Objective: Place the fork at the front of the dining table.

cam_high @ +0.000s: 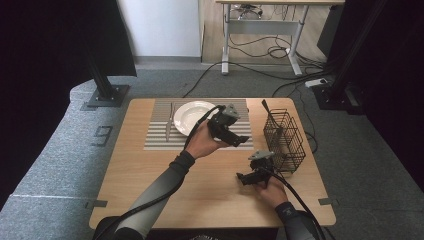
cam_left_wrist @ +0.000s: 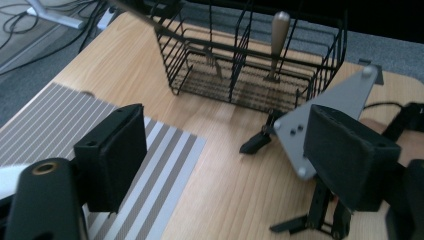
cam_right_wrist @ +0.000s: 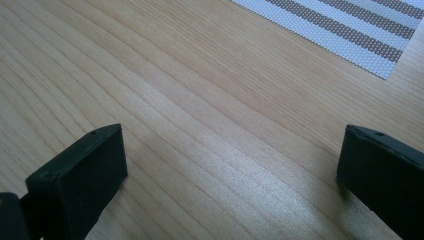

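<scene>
High view: a light wooden desk (cam_high: 150, 195) is seen carrying a grey-and-white striped woven placemat (cam_high: 157, 135) along its far edge, toward the far left corner. A round white ceramic plate (cam_high: 187, 116) is set on the placemat, and a slim silver table knife (cam_high: 169, 125) lies just beside the plate on the side of the desk's left edge. A black wire cutlery basket (cam_high: 285, 140) stands near the right edge of the desk.

The left tongs (cam_high: 242, 140) are held above the near right corner of the placemat, pointed toward the basket. In the left gripper view the left tongs (cam_left_wrist: 225, 150) are shown with their black jaws standing well apart and nothing between them; no thing is gripped. In that view the basket (cam_left_wrist: 200, 90) is seen with upright wire dividers; a brown-handled utensil (cam_left_wrist: 277, 45) stands in one compartment and a metal fork (cam_left_wrist: 215, 62) leans in another.

The right tongs (cam_high: 241, 178) are seen low over the desk, near the basket's near corner, pointed toward the left edge. In the right gripper view the right tongs (cam_right_wrist: 230, 165) are shown wide open over bare wood, with nothing between the jaws, and a corner of the placemat (cam_right_wrist: 350, 30) lies beyond them.
</scene>
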Action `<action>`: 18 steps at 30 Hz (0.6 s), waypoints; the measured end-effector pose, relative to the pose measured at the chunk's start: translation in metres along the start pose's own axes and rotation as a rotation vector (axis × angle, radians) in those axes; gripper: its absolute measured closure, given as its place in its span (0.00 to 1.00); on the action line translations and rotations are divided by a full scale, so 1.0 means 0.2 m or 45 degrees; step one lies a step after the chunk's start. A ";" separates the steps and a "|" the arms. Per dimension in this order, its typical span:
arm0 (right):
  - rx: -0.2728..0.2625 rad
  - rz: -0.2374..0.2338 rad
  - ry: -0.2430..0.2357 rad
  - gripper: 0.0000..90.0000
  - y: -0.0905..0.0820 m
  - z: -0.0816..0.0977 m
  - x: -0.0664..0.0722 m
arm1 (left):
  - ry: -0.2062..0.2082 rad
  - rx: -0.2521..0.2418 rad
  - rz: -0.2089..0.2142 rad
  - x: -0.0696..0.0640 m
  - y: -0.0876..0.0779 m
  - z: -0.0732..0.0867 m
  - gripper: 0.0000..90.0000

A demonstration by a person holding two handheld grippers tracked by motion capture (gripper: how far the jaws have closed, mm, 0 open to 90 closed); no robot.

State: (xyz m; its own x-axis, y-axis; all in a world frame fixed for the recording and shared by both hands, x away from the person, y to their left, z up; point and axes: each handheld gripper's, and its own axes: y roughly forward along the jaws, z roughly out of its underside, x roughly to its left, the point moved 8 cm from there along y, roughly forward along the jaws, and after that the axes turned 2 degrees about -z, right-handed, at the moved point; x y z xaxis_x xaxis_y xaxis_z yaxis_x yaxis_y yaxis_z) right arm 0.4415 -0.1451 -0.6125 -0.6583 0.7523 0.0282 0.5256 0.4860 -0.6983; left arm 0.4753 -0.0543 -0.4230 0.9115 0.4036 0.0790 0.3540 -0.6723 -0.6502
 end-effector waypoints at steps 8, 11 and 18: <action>0.001 0.000 -0.002 0.00 0.00 0.00 0.00 | 0.018 -0.012 0.053 -0.05 0.11 -0.14 0.29; 0.001 0.001 -0.004 0.00 0.00 0.00 0.00 | 0.017 -0.011 0.067 -0.07 0.14 -0.18 0.34; -0.002 0.000 -0.010 0.00 0.00 0.00 0.00 | 0.015 -0.010 0.112 -0.13 0.23 -0.24 0.45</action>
State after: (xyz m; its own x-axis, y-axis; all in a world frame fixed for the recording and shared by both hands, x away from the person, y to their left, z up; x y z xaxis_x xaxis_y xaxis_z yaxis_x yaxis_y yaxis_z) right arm 0.4419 -0.1455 -0.6126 -0.6625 0.7487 0.0230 0.5260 0.4869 -0.6973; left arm 0.4781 -0.1256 -0.4184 0.9415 0.3357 0.0309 0.2743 -0.7095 -0.6492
